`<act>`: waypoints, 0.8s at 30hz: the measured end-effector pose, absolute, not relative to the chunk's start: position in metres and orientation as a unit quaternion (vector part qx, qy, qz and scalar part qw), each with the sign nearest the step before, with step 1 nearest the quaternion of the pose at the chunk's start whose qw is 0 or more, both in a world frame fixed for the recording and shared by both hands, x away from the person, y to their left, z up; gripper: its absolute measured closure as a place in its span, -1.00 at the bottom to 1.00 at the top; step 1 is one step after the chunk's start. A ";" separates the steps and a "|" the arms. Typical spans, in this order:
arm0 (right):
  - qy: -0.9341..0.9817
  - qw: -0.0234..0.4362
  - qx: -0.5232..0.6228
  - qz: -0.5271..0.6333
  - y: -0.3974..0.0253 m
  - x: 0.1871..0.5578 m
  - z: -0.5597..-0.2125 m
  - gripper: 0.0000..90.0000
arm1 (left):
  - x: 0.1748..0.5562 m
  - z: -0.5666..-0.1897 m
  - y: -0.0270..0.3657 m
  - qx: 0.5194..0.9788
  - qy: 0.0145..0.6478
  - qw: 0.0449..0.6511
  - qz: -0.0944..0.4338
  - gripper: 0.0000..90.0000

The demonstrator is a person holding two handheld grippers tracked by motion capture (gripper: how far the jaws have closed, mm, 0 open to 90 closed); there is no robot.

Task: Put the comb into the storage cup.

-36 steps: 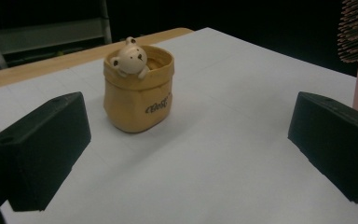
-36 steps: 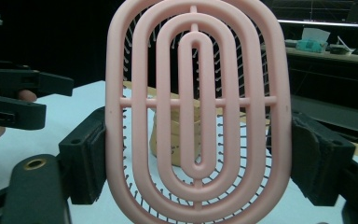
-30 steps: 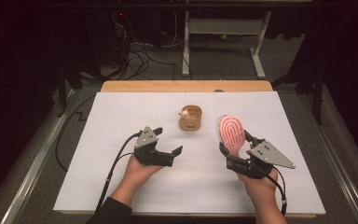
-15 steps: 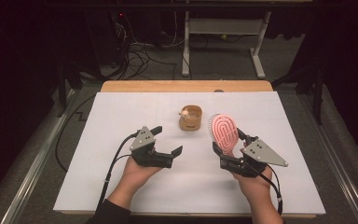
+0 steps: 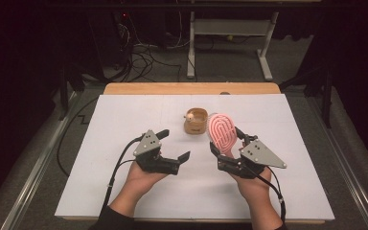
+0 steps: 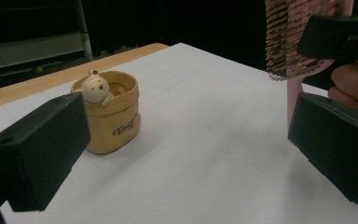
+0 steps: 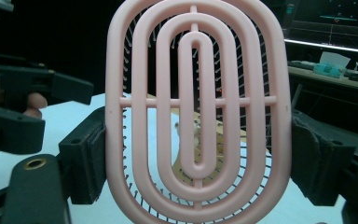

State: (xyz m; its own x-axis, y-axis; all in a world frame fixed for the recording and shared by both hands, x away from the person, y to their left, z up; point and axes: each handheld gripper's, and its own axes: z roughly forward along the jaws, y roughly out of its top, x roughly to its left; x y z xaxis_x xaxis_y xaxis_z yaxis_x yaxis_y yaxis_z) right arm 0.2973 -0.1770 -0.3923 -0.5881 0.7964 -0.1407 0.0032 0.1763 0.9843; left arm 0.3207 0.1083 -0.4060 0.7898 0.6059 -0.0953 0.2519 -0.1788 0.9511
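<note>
Work in hand: the right gripper (image 5: 226, 152) holds a pink hairbrush (image 5: 222, 134) just beside a small yellow pot (image 5: 195, 121) on the white table (image 5: 124, 115); judged, the brush is bound for the pot.

Key relation: in the high view the pot lies at about 11 o'clock from the brush head, very close, the two nearly touching at the pot's right side. Contact cannot be confirmed.

Long axis of brush: runs roughly 6 to 12 o'clock in the high view, head up and tilted slightly toward 11, handle down between the jaws.

Nearer hand: the right one, clearly. The left gripper (image 5: 175, 146) sits at about 7 o'clock from the pot, a little apart.

Right gripper state: clamped on the brush; in the right gripper view both jaws press the rim of the brush head (image 7: 196, 112) from either side.

Left gripper state: jaws wide apart, holding nothing; the left gripper view shows bare table between them.

Brush appearance: oval pink plastic head, open frame of nested loops with a cross bar, fine bristles on the far face, pale pink handle (image 6: 294, 93).

Pot appearance: soft-looking yellow cup, upright, small bear figure (image 6: 94, 87) leaning on its rim, dark script on its front. Contents cannot be made out.

Pot position: centre of the table, toward the far edge.
</note>
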 end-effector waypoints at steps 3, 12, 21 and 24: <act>0.688 0.345 0.293 0.567 -0.176 0.294 -0.398 -0.56 | 0.318 -0.405 0.107 0.754 0.281 0.574 0.152 -1.00; 0.697 0.343 0.299 0.554 -0.174 0.284 -0.414 -0.56 | 0.308 -0.397 0.100 0.759 0.268 0.576 0.144 -1.00; 0.701 0.342 0.285 0.558 -0.166 0.280 -0.416 -0.56 | 0.303 -0.393 0.096 0.762 0.260 0.577 0.139 -1.00; 0.703 0.342 0.282 0.556 -0.164 0.279 -0.416 -0.56 | 0.303 -0.392 0.097 0.761 0.259 0.578 0.138 -1.00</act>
